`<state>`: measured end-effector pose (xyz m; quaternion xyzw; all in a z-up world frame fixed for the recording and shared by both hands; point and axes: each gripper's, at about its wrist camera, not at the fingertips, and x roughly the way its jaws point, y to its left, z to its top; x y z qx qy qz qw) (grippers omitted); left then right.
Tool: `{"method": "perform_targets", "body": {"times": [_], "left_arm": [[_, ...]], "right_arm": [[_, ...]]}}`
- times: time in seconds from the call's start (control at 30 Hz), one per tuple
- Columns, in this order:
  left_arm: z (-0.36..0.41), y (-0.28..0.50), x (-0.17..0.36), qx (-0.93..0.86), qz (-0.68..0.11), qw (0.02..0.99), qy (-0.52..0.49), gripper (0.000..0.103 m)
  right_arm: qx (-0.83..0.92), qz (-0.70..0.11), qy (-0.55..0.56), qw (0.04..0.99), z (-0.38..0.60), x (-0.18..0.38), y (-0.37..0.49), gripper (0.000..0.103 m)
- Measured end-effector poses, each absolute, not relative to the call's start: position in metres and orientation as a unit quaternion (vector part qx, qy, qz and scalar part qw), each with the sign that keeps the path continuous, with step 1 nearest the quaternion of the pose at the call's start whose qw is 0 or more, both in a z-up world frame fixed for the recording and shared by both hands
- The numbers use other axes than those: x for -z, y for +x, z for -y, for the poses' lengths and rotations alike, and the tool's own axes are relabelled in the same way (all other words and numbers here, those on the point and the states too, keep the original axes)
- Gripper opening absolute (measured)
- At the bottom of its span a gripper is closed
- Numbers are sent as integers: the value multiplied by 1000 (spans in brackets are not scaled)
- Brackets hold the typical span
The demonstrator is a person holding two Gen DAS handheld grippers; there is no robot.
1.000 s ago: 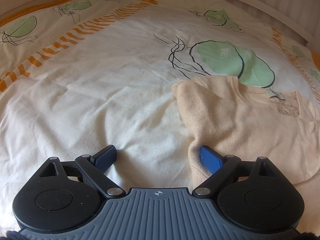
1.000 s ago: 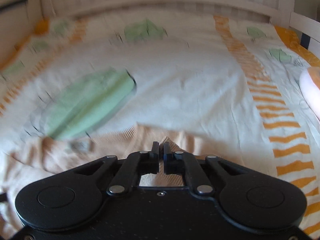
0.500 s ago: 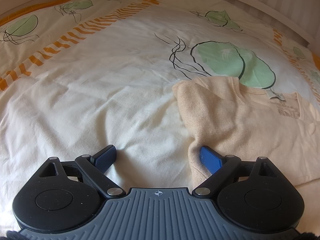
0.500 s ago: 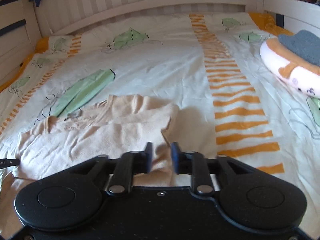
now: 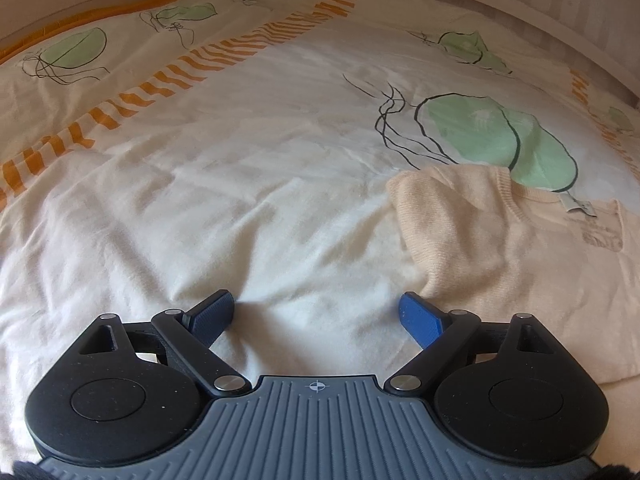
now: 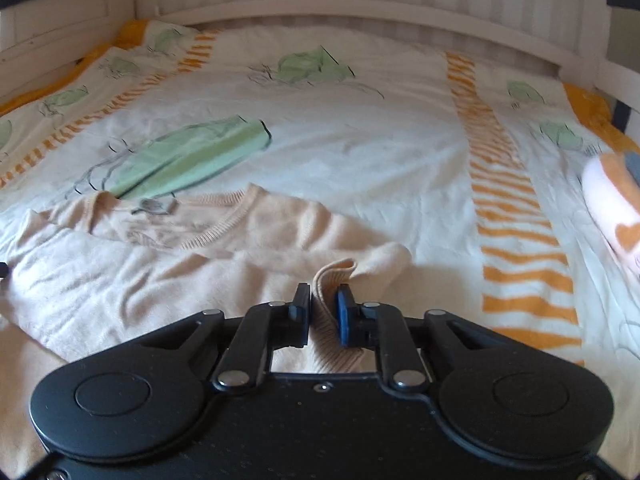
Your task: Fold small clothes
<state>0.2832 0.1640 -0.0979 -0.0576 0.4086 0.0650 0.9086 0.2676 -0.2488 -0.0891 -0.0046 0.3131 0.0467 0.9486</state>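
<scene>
A small peach knit sweater [image 6: 160, 264] lies on the bed, neck opening and label toward the far side. In the left wrist view the sweater [image 5: 520, 256] lies at the right. My left gripper [image 5: 316, 314] is open and empty, resting low on the bedsheet just left of the sweater's edge. My right gripper [image 6: 323, 312] is shut on the ribbed cuff [image 6: 332, 280] of the sweater's right sleeve, which is folded in over the body. The cuff stands pinched between the two pads.
The bed cover [image 5: 240, 184] is white with green leaf prints and orange striped bands [image 6: 516, 260]. A white and orange soft toy [image 6: 612, 200] lies at the right edge. White slatted bed rails [image 6: 360, 4] stand at the far side.
My right gripper let go of the sweater and drew back half a second ago, then came in and closed on the sleeve cuff. The left gripper has barely moved.
</scene>
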Motion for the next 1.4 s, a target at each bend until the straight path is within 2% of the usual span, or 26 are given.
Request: {"method": "perform_targets", "body": {"times": [0.03,0.07,0.1,0.17,0.2,0.37,0.77,0.83,0.87,1.0,1.1,1.4], "left_arm": [[-167,283,97,-68,-406,909,-67,91],[-170,282,94,-71,-402,910,-80,91],[-173,281,92,-75,-396,911,-89,91],[-178,279,85,-86,-380,916,-99,91],[-181,279,82,-89,-374,917,-108,91],[-197,272,70,-110,-338,921,-159,91],[-211,264,60,-140,-309,925,-172,91],[-211,264,59,-138,-307,925,-173,91],[-212,264,59,-138,-307,925,-176,91],[-216,262,59,-142,-305,924,-182,91],[-216,262,60,-141,-306,923,-185,91],[-218,258,57,-142,-300,922,-198,91]], "right_arm": [[-39,-314,-3,949,249,88,269,26],[-22,-315,-4,949,250,87,271,33],[-5,-310,-9,951,250,84,271,44],[9,-282,-14,959,248,75,264,55],[6,-263,-15,965,244,68,259,57],[-97,-231,-17,968,194,48,246,57],[-335,-275,-76,898,9,81,275,56],[-343,-290,-92,889,-12,90,283,51],[-351,-303,-98,881,-23,96,289,44],[-369,-332,-97,862,-50,115,299,47],[-370,-326,-89,866,-60,121,300,49],[-357,-267,-57,893,-32,87,303,48]]}}
